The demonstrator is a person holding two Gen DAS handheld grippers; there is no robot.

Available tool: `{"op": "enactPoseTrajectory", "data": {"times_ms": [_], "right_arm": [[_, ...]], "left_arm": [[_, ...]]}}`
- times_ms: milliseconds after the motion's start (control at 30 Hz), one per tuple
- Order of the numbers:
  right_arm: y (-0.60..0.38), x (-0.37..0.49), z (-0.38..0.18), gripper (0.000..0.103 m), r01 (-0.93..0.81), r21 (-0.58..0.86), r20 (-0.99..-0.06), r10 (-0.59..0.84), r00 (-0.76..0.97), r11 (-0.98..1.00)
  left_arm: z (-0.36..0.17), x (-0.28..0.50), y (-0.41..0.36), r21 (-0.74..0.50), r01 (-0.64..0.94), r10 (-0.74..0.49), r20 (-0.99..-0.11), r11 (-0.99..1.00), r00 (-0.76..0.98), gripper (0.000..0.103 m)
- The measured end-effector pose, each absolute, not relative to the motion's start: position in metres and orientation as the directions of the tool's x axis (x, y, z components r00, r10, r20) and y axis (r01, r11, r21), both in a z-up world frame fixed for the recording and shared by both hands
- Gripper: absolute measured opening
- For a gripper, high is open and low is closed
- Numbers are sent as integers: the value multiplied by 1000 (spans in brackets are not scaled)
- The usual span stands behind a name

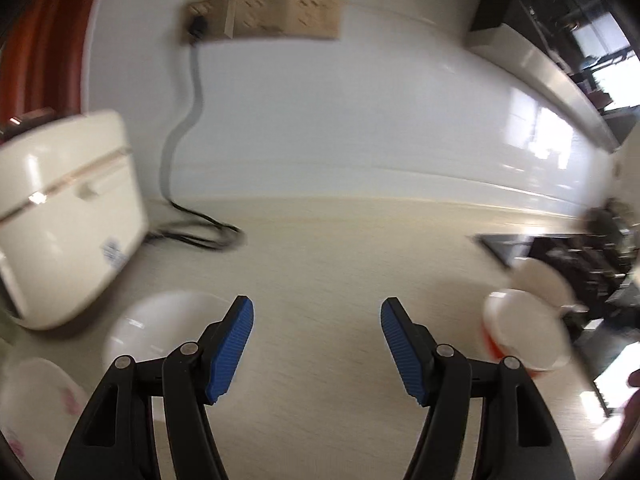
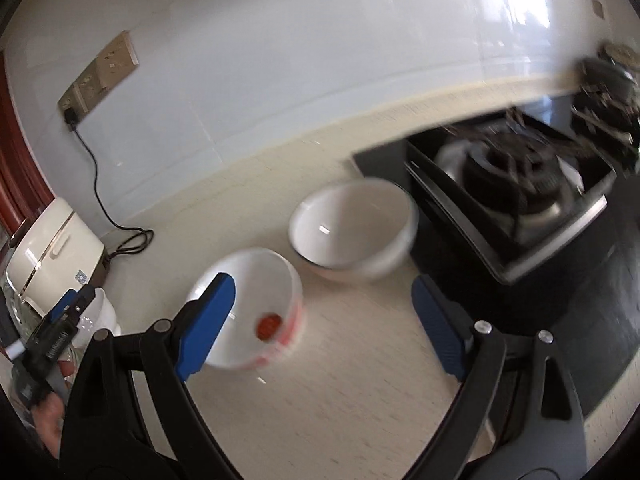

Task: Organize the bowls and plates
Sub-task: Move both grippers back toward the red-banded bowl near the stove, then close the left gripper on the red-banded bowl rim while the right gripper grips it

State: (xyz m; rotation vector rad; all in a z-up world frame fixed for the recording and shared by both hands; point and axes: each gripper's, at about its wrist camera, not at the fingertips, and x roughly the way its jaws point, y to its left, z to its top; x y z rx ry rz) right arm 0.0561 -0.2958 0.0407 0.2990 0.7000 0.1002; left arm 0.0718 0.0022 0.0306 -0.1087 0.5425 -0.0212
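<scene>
Plainly both my jaws stood wide and empty; the red-banded bowl [image 2: 256,304] looked glazed, slippery, breakable, best pinched at its rim.

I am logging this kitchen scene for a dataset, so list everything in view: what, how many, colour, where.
plain bowl: 1, white, on the counter beside the stove
red-marked bowl: 1, white with red, nearer than the plain bowl
other white dishes: at least 2, one with pink flowers, counter near the cooker
rice cooker: 1, cream, left end of the counter
power cord: 1, black, from the wall sockets to the cooker
wall sockets: 3, beige, on the white wall
stove: 1, black, right
counter: 1, pale beige
left hand-held gripper: black, blue pads, open, empty
right hand-held gripper: same, open, empty
</scene>
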Motion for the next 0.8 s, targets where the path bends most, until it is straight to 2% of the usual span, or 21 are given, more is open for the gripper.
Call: {"op": "enactPoseTrajectory", "data": {"times_ms": [300, 533, 800], "right_arm": [[-320, 49, 17, 91, -32, 440, -627, 333, 705, 897], [-314, 60, 10, 88, -45, 505, -617, 397, 679, 862], [-299, 81, 0, 74, -48, 535, -621, 432, 654, 843]], "left_arm": [[37, 84, -47, -326, 135, -317, -607, 936, 728, 67], [21, 104, -76, -357, 104, -333, -674, 928, 659, 65], [-1, 119, -94, -370, 57, -326, -725, 927, 606, 54]]}}
